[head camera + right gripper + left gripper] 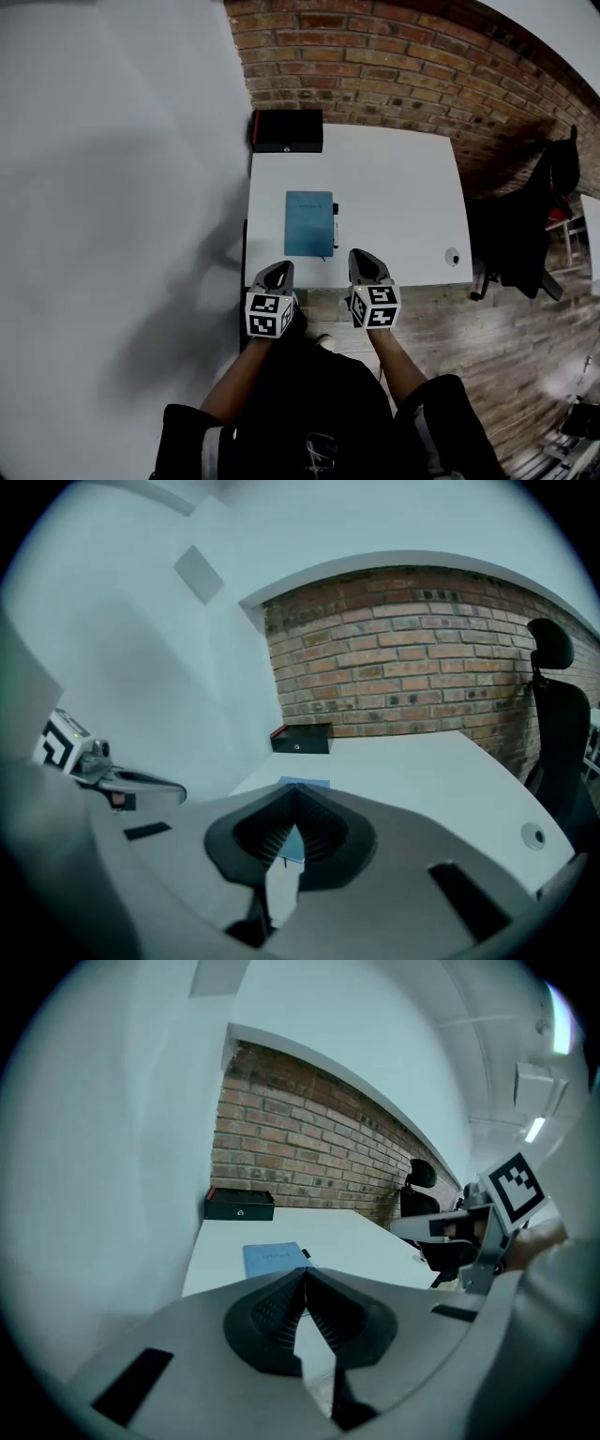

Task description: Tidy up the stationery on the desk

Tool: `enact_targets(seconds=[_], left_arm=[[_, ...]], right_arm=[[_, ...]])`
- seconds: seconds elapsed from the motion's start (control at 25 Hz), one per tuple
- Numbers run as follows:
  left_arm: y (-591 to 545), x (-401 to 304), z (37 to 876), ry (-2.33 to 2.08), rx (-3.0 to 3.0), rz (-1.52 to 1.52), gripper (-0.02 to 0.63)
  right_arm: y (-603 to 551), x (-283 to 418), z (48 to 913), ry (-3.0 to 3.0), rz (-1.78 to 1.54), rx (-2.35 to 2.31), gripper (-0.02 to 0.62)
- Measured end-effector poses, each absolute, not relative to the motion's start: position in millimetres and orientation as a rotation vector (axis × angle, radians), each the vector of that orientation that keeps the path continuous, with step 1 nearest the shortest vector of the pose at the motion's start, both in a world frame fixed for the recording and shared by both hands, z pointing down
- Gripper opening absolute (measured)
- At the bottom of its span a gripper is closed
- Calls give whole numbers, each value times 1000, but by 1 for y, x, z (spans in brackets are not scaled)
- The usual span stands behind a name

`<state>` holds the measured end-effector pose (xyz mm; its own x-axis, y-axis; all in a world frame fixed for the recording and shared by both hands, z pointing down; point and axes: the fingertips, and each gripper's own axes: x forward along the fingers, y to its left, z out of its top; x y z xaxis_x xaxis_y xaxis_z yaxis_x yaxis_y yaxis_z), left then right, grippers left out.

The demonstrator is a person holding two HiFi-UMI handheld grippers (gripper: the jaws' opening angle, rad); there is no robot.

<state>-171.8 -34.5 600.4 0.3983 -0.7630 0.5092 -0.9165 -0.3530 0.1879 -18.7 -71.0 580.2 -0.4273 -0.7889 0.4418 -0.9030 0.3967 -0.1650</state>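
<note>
A blue notebook (pixel 308 223) lies flat on the white desk (pixel 394 178), with a black pen (pixel 335 225) along its right edge. A black box with a red edge (pixel 287 130) stands at the desk's far left corner against the brick wall. My left gripper (pixel 278 273) hovers at the desk's near edge, below the notebook's left corner, shut and empty. To the right of it my right gripper (pixel 366 260) is level with it, also shut with nothing held. The notebook (pixel 272 1257) and box (pixel 240 1206) lie ahead in the left gripper view, and the notebook (pixel 305 784) and box (pixel 301 738) show in the right gripper view.
A small round cable port (pixel 453 257) sits in the desk's near right corner. A black office chair (pixel 525 225) stands to the right of the desk. A white wall (pixel 112 187) runs along the desk's left side, a brick wall (pixel 394 66) behind it.
</note>
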Motion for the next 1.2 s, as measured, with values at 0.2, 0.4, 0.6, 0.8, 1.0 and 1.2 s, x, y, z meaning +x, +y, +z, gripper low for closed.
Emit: enact_targets(seconds=[0.2, 0.4, 0.6, 0.8, 1.0, 1.2], left_arm=[[5, -158, 587, -1462, 2261, 466, 15], [36, -142, 582, -1462, 2281, 458, 15], [57, -130, 577, -1453, 2308, 463, 15], [67, -130, 575, -1450, 2322, 475, 15], [70, -133, 573, -1457, 2320, 480, 15], [71, -135, 573, -1453, 2319, 484, 15]], right_arm=[[-30, -4, 562, -2402, 503, 1500, 21], [3, 13, 550, -2418, 468, 1521, 21], [25, 23, 544, -2430, 459, 1537, 21], [37, 22, 544, -2439, 460, 1528, 21], [40, 18, 542, -2448, 452, 1511, 21], [42, 16, 542, -2447, 449, 1505, 21]])
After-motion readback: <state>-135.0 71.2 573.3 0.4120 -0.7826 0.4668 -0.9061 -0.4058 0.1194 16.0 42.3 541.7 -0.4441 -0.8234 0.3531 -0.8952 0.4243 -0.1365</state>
